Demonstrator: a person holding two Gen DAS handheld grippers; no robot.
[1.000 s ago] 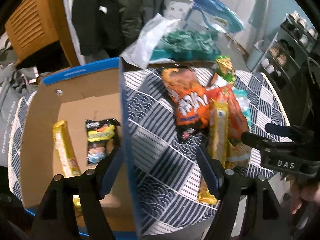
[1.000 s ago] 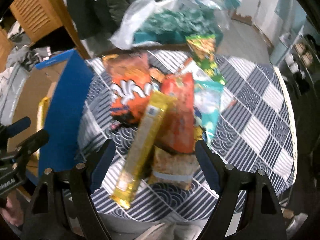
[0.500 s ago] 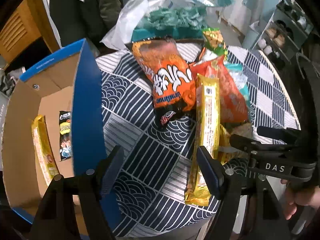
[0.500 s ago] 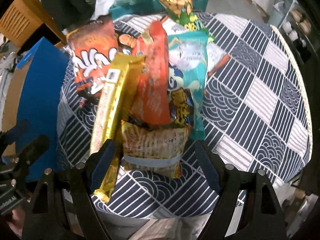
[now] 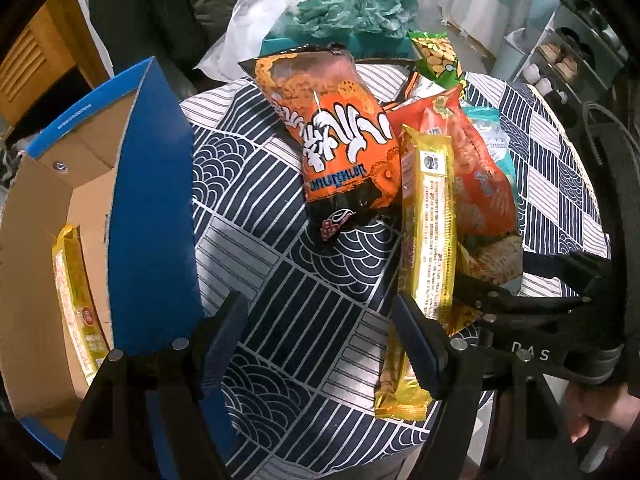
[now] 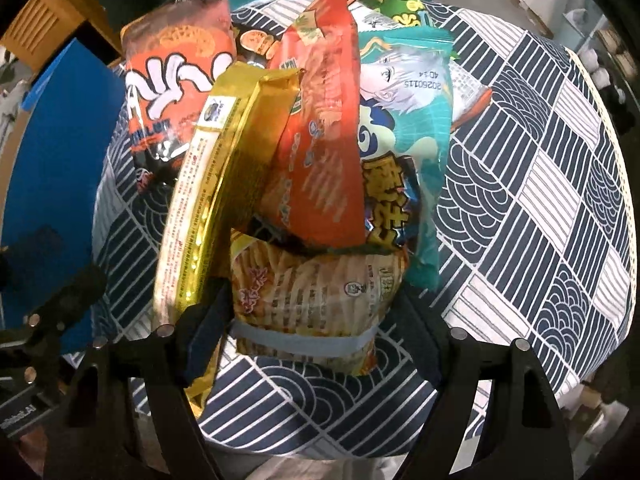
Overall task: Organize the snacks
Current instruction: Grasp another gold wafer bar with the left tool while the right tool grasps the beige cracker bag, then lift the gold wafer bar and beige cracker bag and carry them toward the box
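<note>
Bare tablecloth (image 5: 256, 240) between box wall (image 5: 152, 216), snacks (image 5: 428, 216)

Snack pile (image 5: 420, 168) on my table (image 5: 280, 272), right; box (image 5: 152, 200) left, holding one long packet (image 5: 76, 304).

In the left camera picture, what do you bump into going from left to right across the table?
Cardboard box with a yellow packet inside → its blue flap → big orange chip bag → long yellow snack pack → right gripper.
</note>
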